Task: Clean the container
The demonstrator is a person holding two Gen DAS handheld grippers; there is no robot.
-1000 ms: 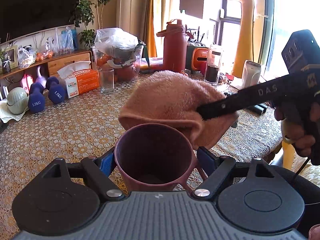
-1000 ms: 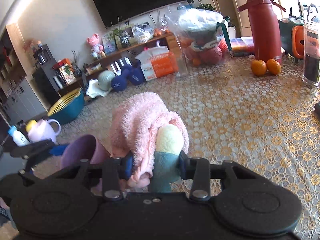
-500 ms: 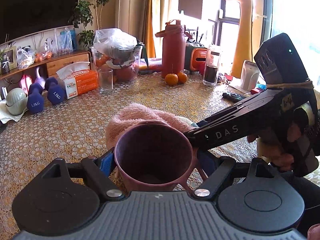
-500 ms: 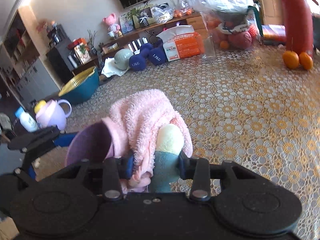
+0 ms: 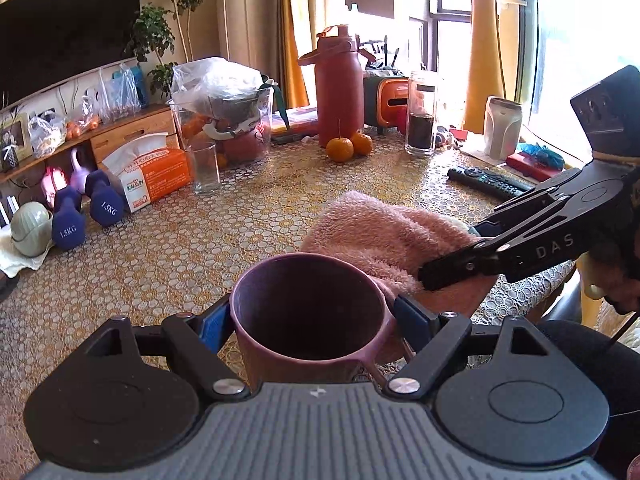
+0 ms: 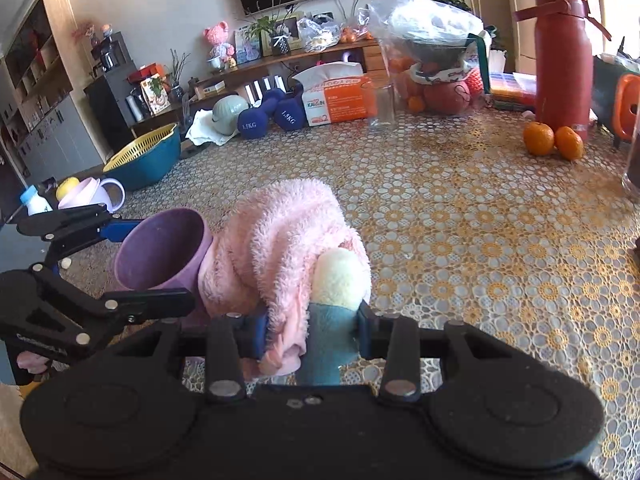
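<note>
A purple cup stands open-mouthed between the blue pads of my left gripper, which is shut on its sides. Nothing shows inside the cup. My right gripper is shut on a fluffy pink towel bunched around a yellow-and-green cloth piece. In the left wrist view the towel lies just behind and right of the cup, with the right gripper reaching in from the right. In the right wrist view the towel presses against the outer wall of the cup, which the left gripper holds.
A lace-patterned tablecloth covers the table. At the back stand a red bottle, two oranges, a drinking glass, a tissue box, blue dumbbells and a dark jar. A remote lies at the right.
The towel in my right gripper came down from above the cup's far rim, then shifted to the cup's right side. The cup stays held in my left gripper.
</note>
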